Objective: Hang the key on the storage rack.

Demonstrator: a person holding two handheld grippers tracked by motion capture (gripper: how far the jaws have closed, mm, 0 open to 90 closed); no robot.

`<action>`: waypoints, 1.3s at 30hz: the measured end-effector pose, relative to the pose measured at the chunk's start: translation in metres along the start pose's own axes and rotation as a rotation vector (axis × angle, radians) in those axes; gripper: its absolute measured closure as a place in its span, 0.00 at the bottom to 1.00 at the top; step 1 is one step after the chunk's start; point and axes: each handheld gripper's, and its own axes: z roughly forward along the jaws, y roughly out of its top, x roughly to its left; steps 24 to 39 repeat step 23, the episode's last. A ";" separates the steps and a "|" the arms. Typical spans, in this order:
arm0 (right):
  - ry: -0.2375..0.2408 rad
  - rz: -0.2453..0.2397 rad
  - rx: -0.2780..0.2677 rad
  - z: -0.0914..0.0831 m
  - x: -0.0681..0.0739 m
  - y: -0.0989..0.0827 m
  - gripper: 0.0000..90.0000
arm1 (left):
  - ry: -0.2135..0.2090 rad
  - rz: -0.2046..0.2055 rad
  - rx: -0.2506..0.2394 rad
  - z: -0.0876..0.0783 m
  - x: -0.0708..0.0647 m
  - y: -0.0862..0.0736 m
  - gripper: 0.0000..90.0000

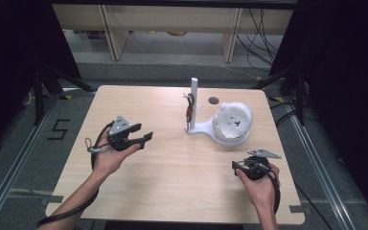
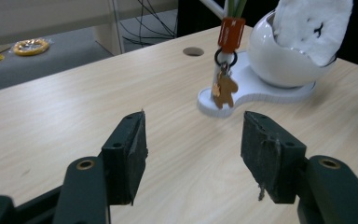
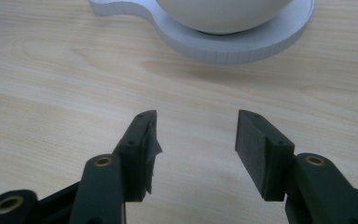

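High view: pale wooden counter [image 1: 172,163], with a white stand [image 1: 206,127] right of centre toward the far edge. Upright white post [image 1: 193,98] at the stand's left end, a keychain [image 1: 189,111] hanging against it. White bowl [image 1: 230,125] seated on the stand's round right end, a crumpled white cloth [image 1: 234,116] stuffed inside. Left tongs [image 1: 143,133] held in a hand [image 1: 109,155] above the counter's left half, jaws spread, nothing between them, pointed toward the stand yet well apart from it. Right tongs [image 1: 235,165] gripped in a hand [image 1: 258,184] near the counter's near right edge, just short of the bowl, jaws apart and empty. Small dark round hole [image 1: 213,100] in the counter behind the stand.

Left gripper view: left tongs [image 2: 193,140] wide apart over bare wood, no object between the black pads. Farther off, keychain [image 2: 225,70] with an orange tag, black ring and small brown figure-shaped charm, hanging down the post to the stand's base [image 2: 261,95]. Bowl [image 2: 284,60] to the right with cloth [image 2: 314,25] spilling over its rim. Yellow ring-shaped object [image 2: 30,46] on the floor beyond the counter.

Right gripper view: right tongs [image 3: 196,144] spread and empty, low over the wood grain. Stand's round base [image 3: 242,44] straight ahead, near but not touching, underside of the bowl [image 3: 223,11] resting on it.
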 end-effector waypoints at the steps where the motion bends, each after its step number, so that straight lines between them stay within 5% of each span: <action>1: -0.011 -0.012 -0.008 0.001 -0.001 0.000 0.55 | 0.005 -0.003 0.002 -0.003 0.001 -0.004 0.45; 9: -0.034 0.001 0.009 0.002 -0.004 -0.002 0.54 | 0.027 -0.067 -0.034 -0.039 0.018 -0.057 0.44; 17: -0.024 0.012 0.000 0.006 -0.006 -0.005 0.54 | 0.086 -0.041 -0.054 -0.045 0.016 -0.096 0.44; 39: -0.015 0.008 -0.003 0.005 -0.005 -0.004 0.53 | 0.105 -0.026 -0.082 -0.045 0.014 -0.105 0.43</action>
